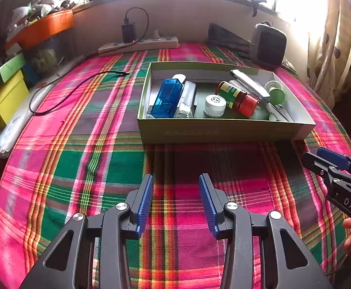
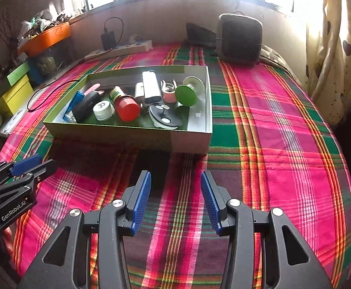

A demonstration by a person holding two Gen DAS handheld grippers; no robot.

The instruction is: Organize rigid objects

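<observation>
A shallow green cardboard box (image 1: 223, 130) (image 2: 132, 137) sits on the plaid cloth and holds several items. Among them are a blue clear case (image 1: 167, 97), a white jar (image 1: 214, 106) (image 2: 103, 110), a red-capped bottle (image 1: 239, 97) (image 2: 126, 104), a white bar-shaped device (image 1: 250, 83) (image 2: 150, 87) and a green round disc (image 1: 277, 96) (image 2: 186, 95). My left gripper (image 1: 176, 180) hovers open over bare cloth in front of the box, nothing between its blue pads. My right gripper (image 2: 175, 177) is likewise open and empty, near the box's front wall. Each gripper shows at the other view's edge.
A power strip (image 1: 139, 44) with a black charger lies at the far edge, its black cable (image 1: 62, 96) trailing over the cloth. A dark speaker-like box (image 2: 240, 38) stands at the back right. Yellow and green boxes (image 1: 6, 94) line the left. A curtain (image 2: 332, 48) hangs right.
</observation>
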